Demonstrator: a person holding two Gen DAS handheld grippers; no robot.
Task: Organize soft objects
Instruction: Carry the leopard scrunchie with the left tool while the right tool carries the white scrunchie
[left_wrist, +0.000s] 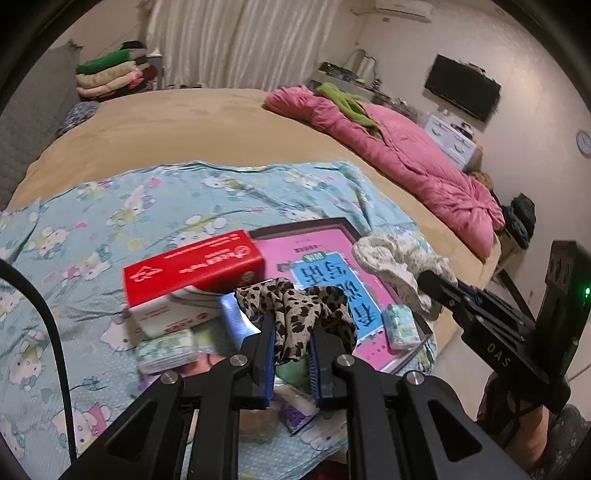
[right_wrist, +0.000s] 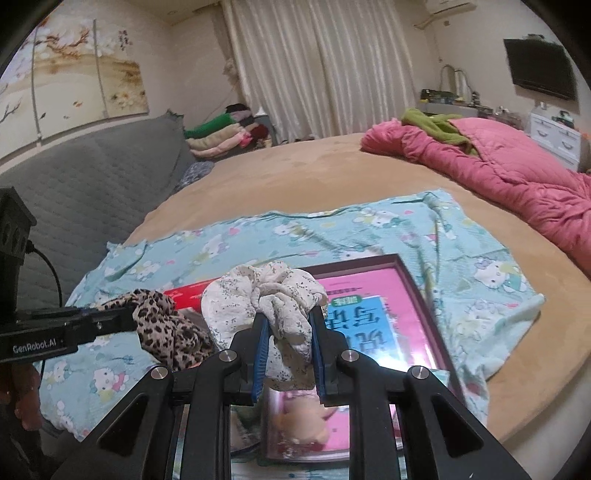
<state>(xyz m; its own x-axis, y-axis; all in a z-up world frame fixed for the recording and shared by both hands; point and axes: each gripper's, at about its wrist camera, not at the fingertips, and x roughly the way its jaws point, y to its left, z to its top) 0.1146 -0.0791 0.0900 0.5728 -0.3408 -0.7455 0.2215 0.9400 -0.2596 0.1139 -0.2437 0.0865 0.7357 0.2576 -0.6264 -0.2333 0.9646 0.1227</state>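
Note:
My left gripper (left_wrist: 291, 325) is shut on a leopard-print scrunchie (left_wrist: 295, 306), held above the cluttered blue cartoon sheet (left_wrist: 110, 221). My right gripper (right_wrist: 288, 325) is shut on a white floral scrunchie (right_wrist: 269, 295), lifted over the pink book (right_wrist: 388, 314). In the left wrist view the white floral scrunchie (left_wrist: 399, 262) hangs from the other gripper at the right. In the right wrist view the leopard-print scrunchie (right_wrist: 166, 325) hangs from the other gripper at the left.
A red and white tissue box (left_wrist: 192, 280), the pink book (left_wrist: 332, 277) and small tissue packs (left_wrist: 399, 325) lie on the sheet. A pink quilt (left_wrist: 399, 155) with a green cloth (left_wrist: 347, 103) lies along the bed's right side. Folded blankets (left_wrist: 107, 74) are stacked at the back left.

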